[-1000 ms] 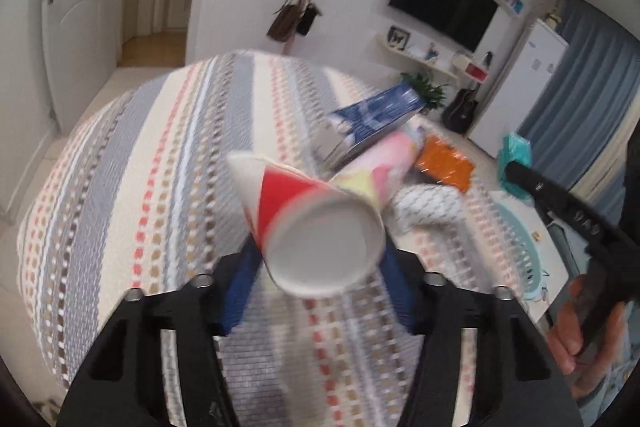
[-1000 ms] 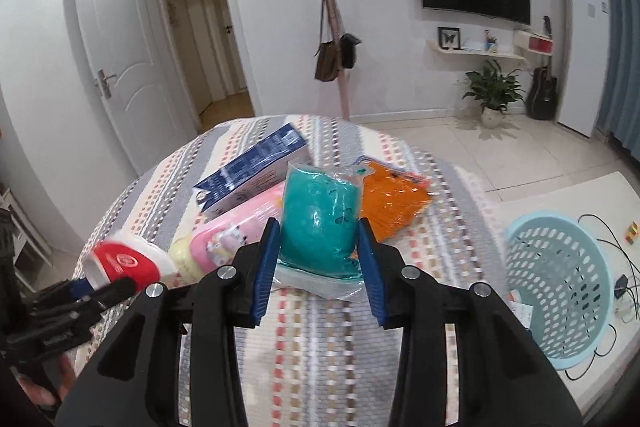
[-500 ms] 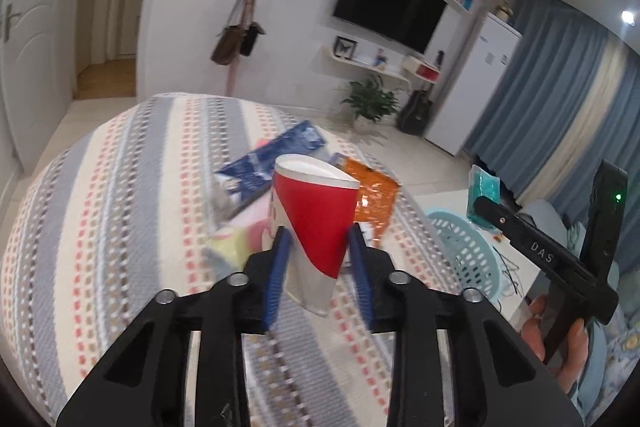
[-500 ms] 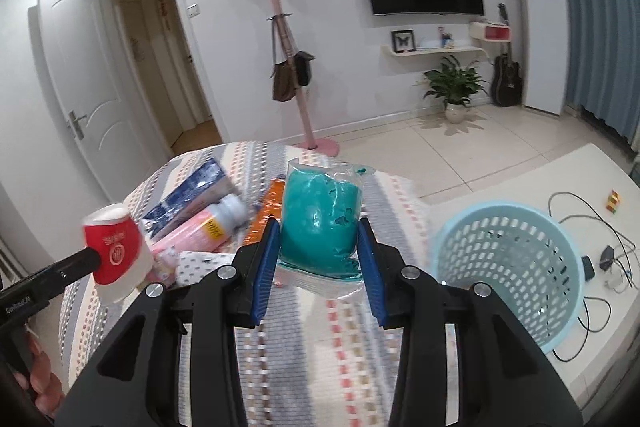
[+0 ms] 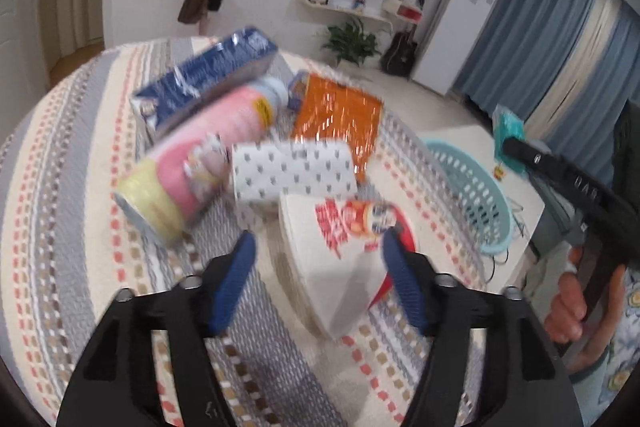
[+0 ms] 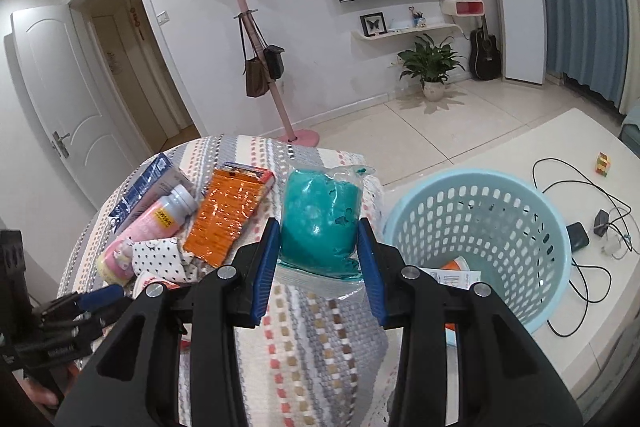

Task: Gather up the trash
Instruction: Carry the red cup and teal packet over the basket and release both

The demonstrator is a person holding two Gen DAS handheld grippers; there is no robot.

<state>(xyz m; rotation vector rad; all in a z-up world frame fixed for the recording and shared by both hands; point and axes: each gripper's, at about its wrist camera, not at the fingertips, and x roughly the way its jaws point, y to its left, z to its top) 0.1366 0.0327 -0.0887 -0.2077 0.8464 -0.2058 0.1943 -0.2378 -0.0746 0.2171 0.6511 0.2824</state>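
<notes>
- Trash pile on the striped desk (image 5: pixel 60 187): seen from the left wrist, a blue pack (image 5: pixel 208 75), a pink bottle (image 5: pixel 192 155), a dotted white pack (image 5: pixel 292 167) and an orange packet (image 5: pixel 340 115) lie ahead of the left fingers, touching or overlapping one another.
- Left gripper (image 5: pixel 320 267): its fingers are opening, spread wide, with the paper cup (image 5: pixel 340 247) between them. The left pad stands clear of the cup; the right pad is just beside it, and blur hides whether it touches. I judge the cup released or nearly so.
- Cup axis: it lies tilted, its long axis running from near the fingers toward the pile; where its mouth points is hard to tell in the blur.
- Right gripper (image 6: pixel 318 251): its fingers are at a middling width, clamped on a clear bag of teal stuff (image 6: pixel 320 223), which stands upright between the pads.
- Key relation: the pale blue basket (image 6: pixel 520 195) sits just right of the right fingers and lower than the desk top, so the right hand is the nearer one; the bag likely needs carrying rightward over the rim.
- Hidden: the basket's contents are partly cut off by the right finger; only paper scraps show.
</notes>
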